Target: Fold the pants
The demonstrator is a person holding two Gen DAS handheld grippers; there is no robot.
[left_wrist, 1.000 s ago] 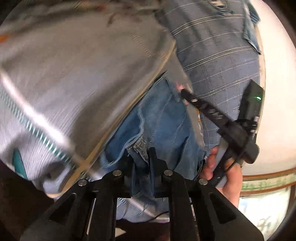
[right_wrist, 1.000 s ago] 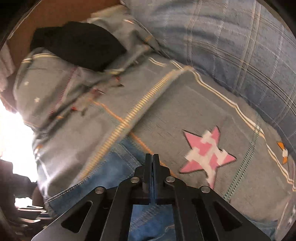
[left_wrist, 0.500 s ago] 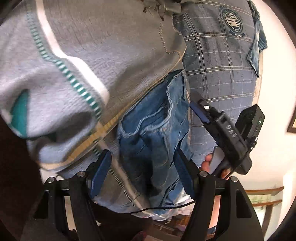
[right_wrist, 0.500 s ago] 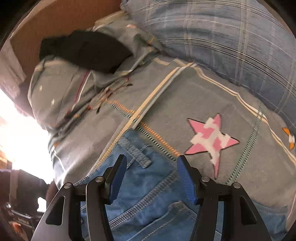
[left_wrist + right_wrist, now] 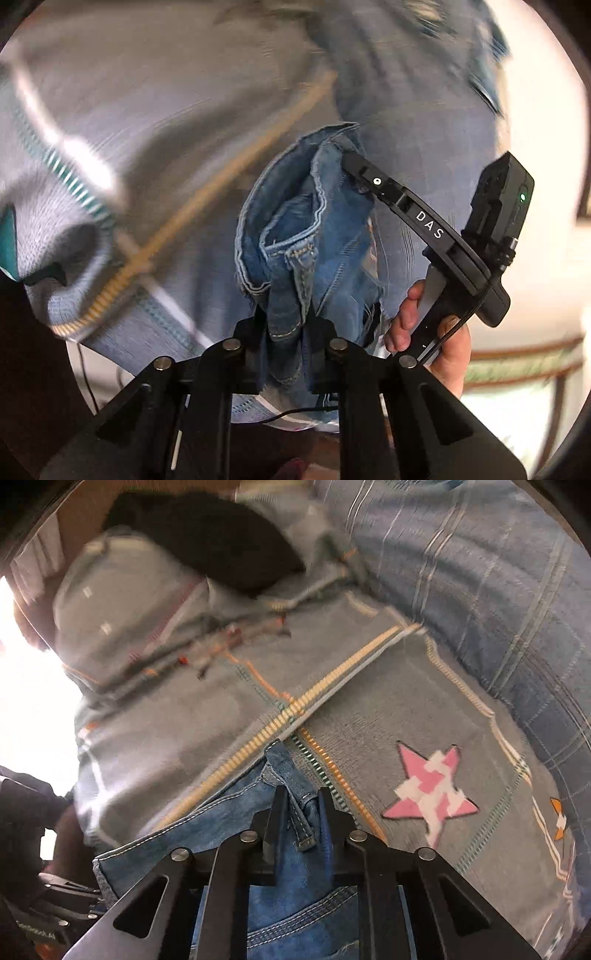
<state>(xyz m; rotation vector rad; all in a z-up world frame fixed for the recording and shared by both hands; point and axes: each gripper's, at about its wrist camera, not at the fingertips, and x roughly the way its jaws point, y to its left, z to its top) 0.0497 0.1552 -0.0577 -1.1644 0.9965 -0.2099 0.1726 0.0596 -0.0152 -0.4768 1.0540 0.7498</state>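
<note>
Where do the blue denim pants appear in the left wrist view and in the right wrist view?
Left wrist view: the blue denim pants hang bunched at centre, pinched by the left tool.
Right wrist view: the same pants lie at bottom centre, their waistband between the right tool fingers.
Shared landmark: the grey woven blanket with a yellow stitched stripe.

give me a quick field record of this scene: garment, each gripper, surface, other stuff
garment: blue jeans, bunched and held up at the waistband
left gripper: jaws shut on a fold of the jeans near a belt loop
right gripper: jaws shut on the waistband at a belt loop
right hand: gripping the right gripper's handle, seen from the left wrist view
surface: grey blanket with a pink star
other: blue plaid cloth beside the blanket; black cloth at its far end
image: motion blur in both views
</note>
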